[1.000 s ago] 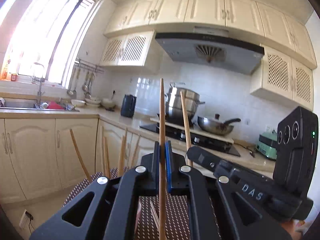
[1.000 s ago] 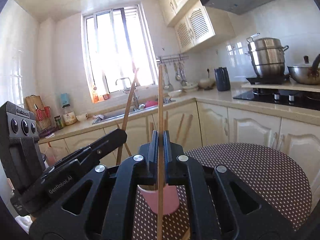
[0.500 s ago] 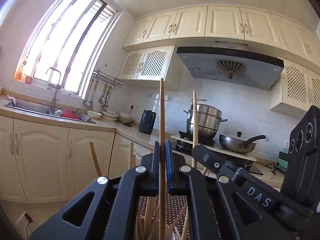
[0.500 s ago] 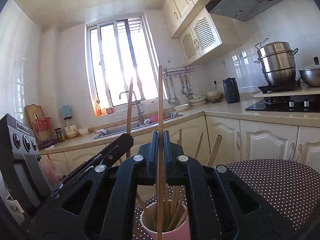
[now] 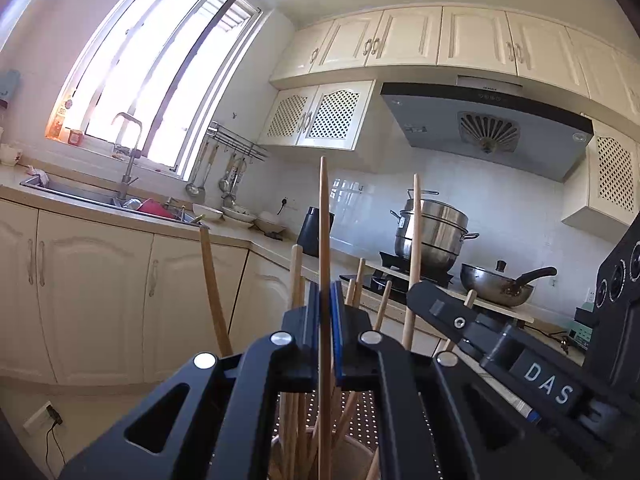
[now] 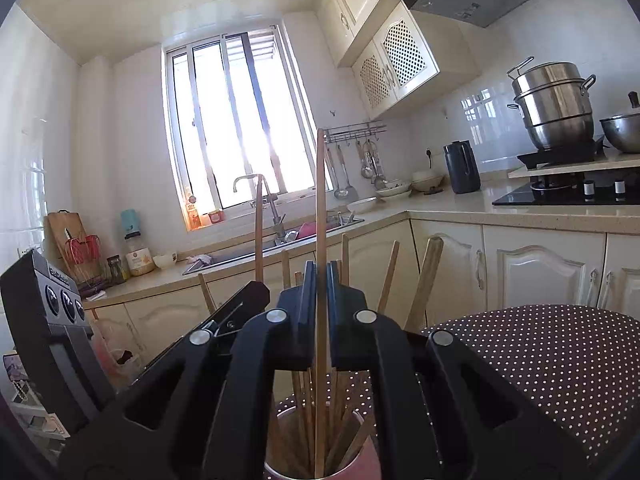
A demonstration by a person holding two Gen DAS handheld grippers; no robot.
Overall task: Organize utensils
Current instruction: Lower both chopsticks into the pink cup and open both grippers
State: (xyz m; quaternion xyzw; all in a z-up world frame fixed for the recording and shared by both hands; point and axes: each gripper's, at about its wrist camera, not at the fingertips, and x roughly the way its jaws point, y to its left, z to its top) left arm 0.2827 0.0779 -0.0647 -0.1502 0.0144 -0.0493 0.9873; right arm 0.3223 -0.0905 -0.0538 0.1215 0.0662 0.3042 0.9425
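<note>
My left gripper [image 5: 325, 300] is shut on a wooden chopstick [image 5: 324, 216] held upright, its lower end down among several chopsticks in a cup [image 5: 352, 450]. My right gripper [image 6: 320, 280] is shut on another upright wooden chopstick [image 6: 319, 184], whose lower end stands inside the pink cup [image 6: 366, 462] with several other chopsticks [image 6: 386, 280]. The cup stands on a brown polka-dot round table [image 6: 552, 352]. Each gripper shows in the other's view: the right one in the left wrist view [image 5: 520, 360], the left one in the right wrist view [image 6: 60, 320].
Cream cabinets [image 5: 96, 292] and a counter run around the room, with a sink [image 6: 276, 240], a black kettle [image 6: 462, 166], a steel steamer pot [image 6: 554, 106] and a wok [image 5: 498, 284] on the stove. A range hood [image 5: 486, 132] hangs above.
Both grippers have lowered their chopsticks into the cup and come down close over it. The cup's chopsticks now rise higher in both views.
</note>
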